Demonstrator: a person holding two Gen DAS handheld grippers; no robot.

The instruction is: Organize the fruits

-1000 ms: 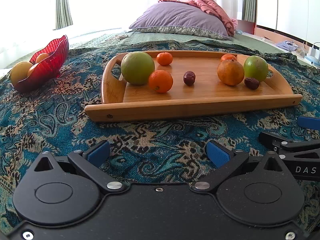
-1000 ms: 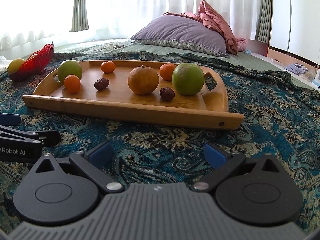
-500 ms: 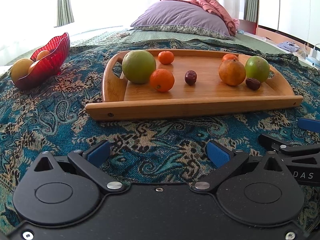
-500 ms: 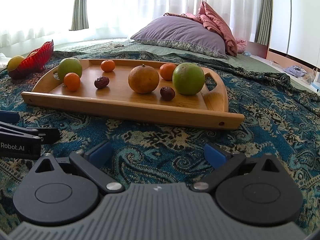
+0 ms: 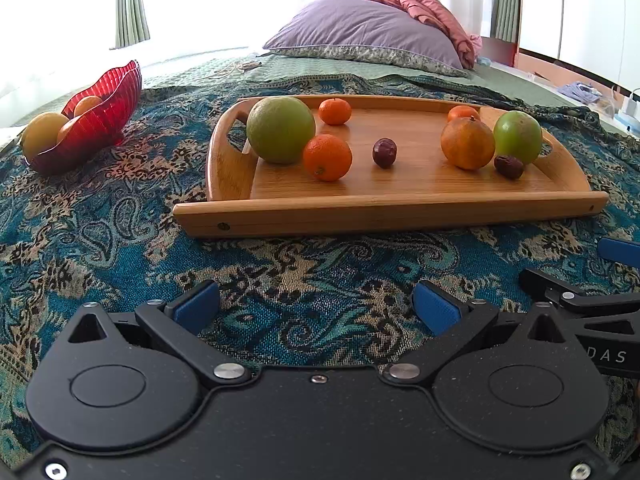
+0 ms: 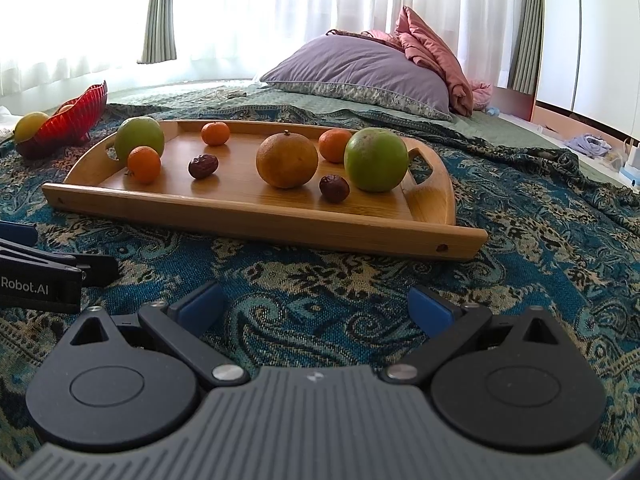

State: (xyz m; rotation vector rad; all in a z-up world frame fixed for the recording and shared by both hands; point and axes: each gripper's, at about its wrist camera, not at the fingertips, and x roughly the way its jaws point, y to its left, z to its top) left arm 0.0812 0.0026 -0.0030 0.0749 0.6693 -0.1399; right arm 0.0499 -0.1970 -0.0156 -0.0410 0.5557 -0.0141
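- The fruits lie on a wooden tray (image 5: 384, 216) that sits on the patterned blanket (image 5: 120, 216) in front of me.
- At the left end of the tray, a big green fruit (image 5: 281, 129) touches a small orange (image 5: 327, 157), and another small orange (image 5: 335, 111) is behind them near the far rim.
- A dark date (image 5: 384, 153) lies alone in the middle, with bare wood on all sides of it.
- At the right end, a large orange fruit (image 6: 287, 160), a second green fruit (image 6: 376, 160), a second date (image 6: 334, 188) and one more small orange (image 6: 335, 145) stand close together; the date is just beside the green one.
- The tray has a low front rim and a cut handle at each short end.
- A red glass bowl (image 5: 94, 114) with yellowish fruits stands on the blanket, well apart to the left of the tray.
- Between the front rim and my fingers there is only free blanket.
- My left gripper (image 5: 316, 307) is spread wide and holds nothing; the tray is ahead of it, slightly to the right.
- My right gripper (image 6: 318, 305) is also spread and empty, and the tray is ahead of it, more to the left.
- A purple pillow (image 6: 360, 70) lies far behind the tray.
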